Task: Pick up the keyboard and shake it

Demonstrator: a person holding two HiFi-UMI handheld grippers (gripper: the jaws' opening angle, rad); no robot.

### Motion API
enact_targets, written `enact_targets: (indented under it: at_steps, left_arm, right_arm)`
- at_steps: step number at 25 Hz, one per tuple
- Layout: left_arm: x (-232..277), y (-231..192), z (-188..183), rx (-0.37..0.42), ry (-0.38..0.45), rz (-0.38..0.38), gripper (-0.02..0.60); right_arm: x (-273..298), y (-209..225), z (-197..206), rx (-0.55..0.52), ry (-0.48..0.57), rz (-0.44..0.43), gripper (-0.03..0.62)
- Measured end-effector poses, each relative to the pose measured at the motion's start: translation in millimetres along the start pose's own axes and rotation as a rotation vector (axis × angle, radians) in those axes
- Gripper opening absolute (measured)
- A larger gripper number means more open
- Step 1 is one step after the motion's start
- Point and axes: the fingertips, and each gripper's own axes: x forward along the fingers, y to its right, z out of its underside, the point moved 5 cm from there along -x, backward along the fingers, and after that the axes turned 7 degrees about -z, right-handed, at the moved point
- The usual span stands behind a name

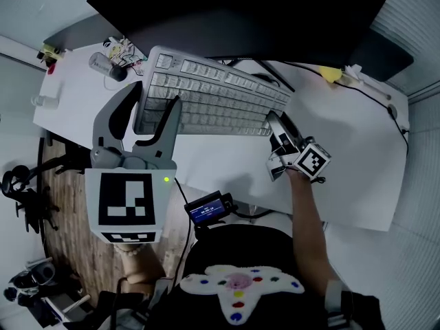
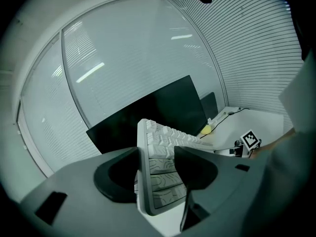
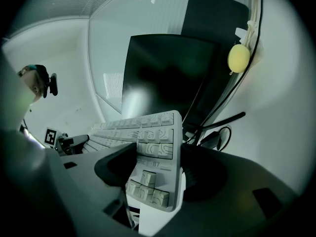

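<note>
A white keyboard (image 1: 213, 95) is held lengthwise between both grippers in front of the dark monitor (image 1: 261, 12), tilted and apparently raised off the white desk (image 1: 350, 163). My left gripper (image 1: 157, 96) is shut on its left end; in the left gripper view the keyboard (image 2: 163, 137) stands on edge between the jaws of that gripper (image 2: 158, 155). My right gripper (image 1: 278, 130) is shut on the right end. The right gripper view shows the keyboard (image 3: 153, 132) clamped across its thickness by this gripper (image 3: 158, 154), keys facing left.
A yellow round item (image 1: 330, 74) and cables lie at the desk's back right. A small grey device (image 1: 103, 64) and clutter sit at the back left. A small gadget with a blue screen (image 1: 210, 208) hangs at the desk's near edge. Wooden floor lies to the left.
</note>
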Motion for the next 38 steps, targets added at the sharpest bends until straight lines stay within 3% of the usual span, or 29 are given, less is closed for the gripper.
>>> enact_targets:
  at_steps: [9,18,26,38]
  left_arm:
    - [-1,-3,3,-0.079,0.020,0.026,0.233]
    - [12,10,25,-0.144,0.060,0.103,0.232]
    - [37,30,50,-0.252,0.082,0.198,0.229]
    - [69,45,96,-0.464,0.038,0.339,0.229]
  right_arm:
    - [-6,-4,-3,-0.010,0.026,0.011,0.288]
    - [-37,-4,-18,-0.093,0.018,0.095,0.287]
    - [-70,-6,-40,-0.204,-0.013,0.214,0.287]
    - [-96,-30,-59,-0.328,-0.130,0.429,0.287]
